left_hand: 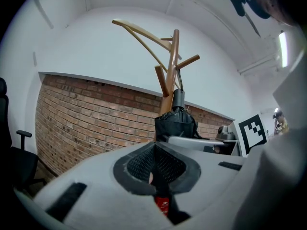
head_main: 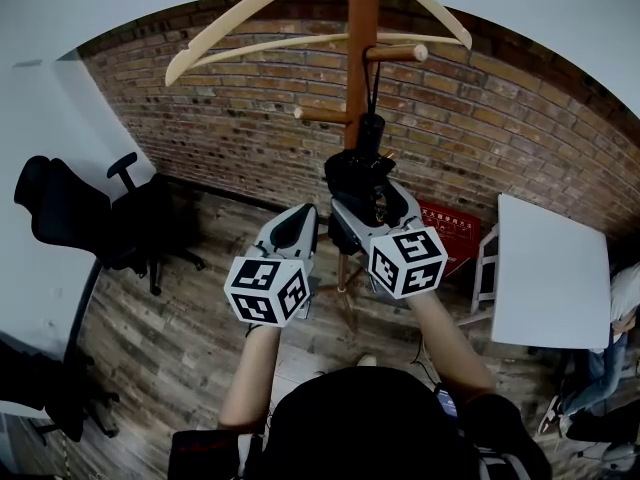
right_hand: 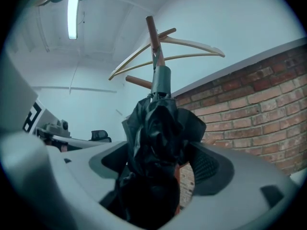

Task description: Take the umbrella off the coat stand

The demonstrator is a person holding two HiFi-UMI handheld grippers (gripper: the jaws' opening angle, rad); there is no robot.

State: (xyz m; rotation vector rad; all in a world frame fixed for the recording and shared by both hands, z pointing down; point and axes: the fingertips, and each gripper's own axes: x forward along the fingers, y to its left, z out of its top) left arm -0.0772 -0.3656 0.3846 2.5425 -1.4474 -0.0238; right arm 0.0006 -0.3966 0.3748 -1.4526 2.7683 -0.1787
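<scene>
Right gripper view has the right gripper (right_hand: 162,169) with fingers (right_hand: 213,166) spread round the umbrella (right_hand: 160,126) hanging from a peg (head_main: 395,54) of the coat stand (right_hand: 152,37), left gripper (left_hand: 154,146) fingers pressed together; next, I reckon, pinch it and lift it clear.

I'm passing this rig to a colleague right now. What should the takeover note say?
Left gripper: jaws shut, nothing held, level beside the right one.
Right gripper: jaws wide open around the folded black fabric umbrella, not clamped on it.
The umbrella hangs by its cord from a peg of the brown wooden coat stand.
Done: right gripper is placed around the umbrella.
Left: close on it, lift the cord off the peg, draw the umbrella clear.
</scene>
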